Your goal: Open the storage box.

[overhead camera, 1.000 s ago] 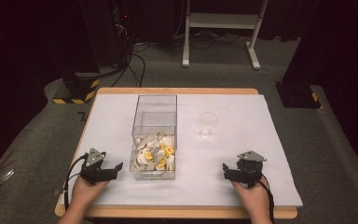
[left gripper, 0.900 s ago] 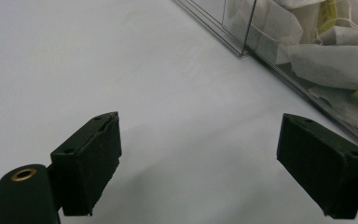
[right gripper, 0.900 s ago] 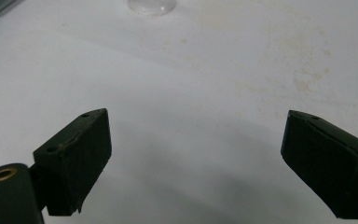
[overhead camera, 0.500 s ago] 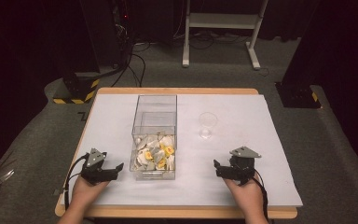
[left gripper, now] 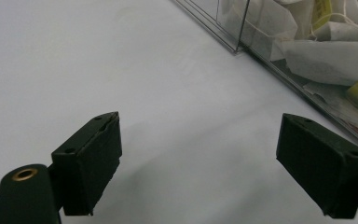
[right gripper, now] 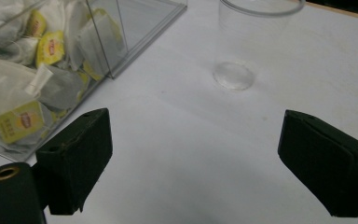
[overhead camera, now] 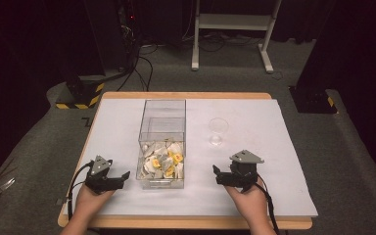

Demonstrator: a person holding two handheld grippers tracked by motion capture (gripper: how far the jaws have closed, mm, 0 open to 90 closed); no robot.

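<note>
A clear plastic box (overhead camera: pixel 162 142) stands mid-table, its near compartment full of white tea bags (overhead camera: pixel 162 160) with yellow tags. A clear empty cup (overhead camera: pixel 218 131) stands upright to its right. My left gripper (overhead camera: pixel 123 177) rests low by the box's near left corner, jaws wide open, nothing between them. In the left gripper view the box wall (left gripper: pixel 279 70) passes on the right. My right gripper (overhead camera: pixel 217 174) hovers right of the box, near the cup, open and empty. The right gripper view has the tea bags (right gripper: pixel 32 88) at left and the cup (right gripper: pixel 251 42) ahead.
The white table sheet (overhead camera: pixel 264 147) spans the wooden tabletop; its edges drop to grey floor. The box's far compartment (overhead camera: pixel 162 115) looks empty. A white stand's legs (overhead camera: pixel 230 44) and cables lie on the floor beyond the table.
My right gripper has moved left and risen a little, closer to the box and cup. The left gripper has stayed put.
</note>
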